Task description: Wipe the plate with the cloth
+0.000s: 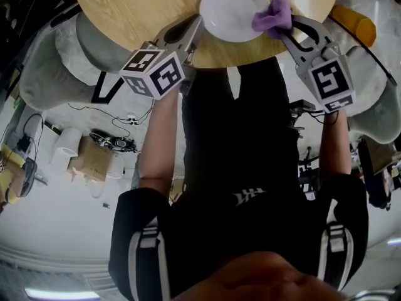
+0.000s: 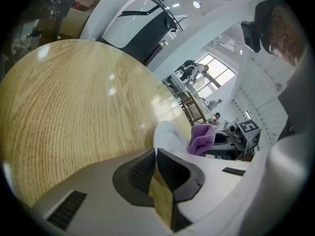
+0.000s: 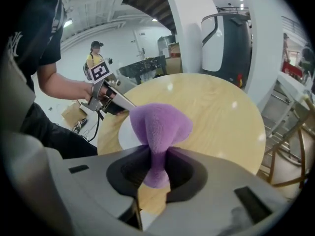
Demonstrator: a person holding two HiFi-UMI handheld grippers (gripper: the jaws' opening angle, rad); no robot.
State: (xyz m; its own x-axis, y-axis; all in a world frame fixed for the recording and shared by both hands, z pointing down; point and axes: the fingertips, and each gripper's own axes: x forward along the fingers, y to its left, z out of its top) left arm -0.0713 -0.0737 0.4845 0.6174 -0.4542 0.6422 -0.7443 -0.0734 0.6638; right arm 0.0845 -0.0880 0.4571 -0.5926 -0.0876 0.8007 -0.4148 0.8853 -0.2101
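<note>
A white plate (image 1: 233, 10) lies near the front edge of a round wooden table (image 1: 144, 5). My left gripper (image 1: 199, 25) meets the plate's left rim, jaws shut on that rim; in the left gripper view the plate (image 2: 170, 136) starts right at the closed tips of the left gripper (image 2: 155, 150). My right gripper (image 1: 285, 33) is shut on a purple cloth (image 1: 274, 16), which rests against the plate's right rim. In the right gripper view the cloth (image 3: 160, 124) bunches up out of the right gripper (image 3: 156, 154), with the plate (image 3: 129, 132) behind it.
An orange object (image 1: 354, 21) lies beyond the table's right edge. Grey padded seats (image 1: 44, 61) curve around the table on both sides. A cardboard box (image 1: 91, 162) and cables lie on the floor. A person in yellow (image 3: 96, 53) stands far off.
</note>
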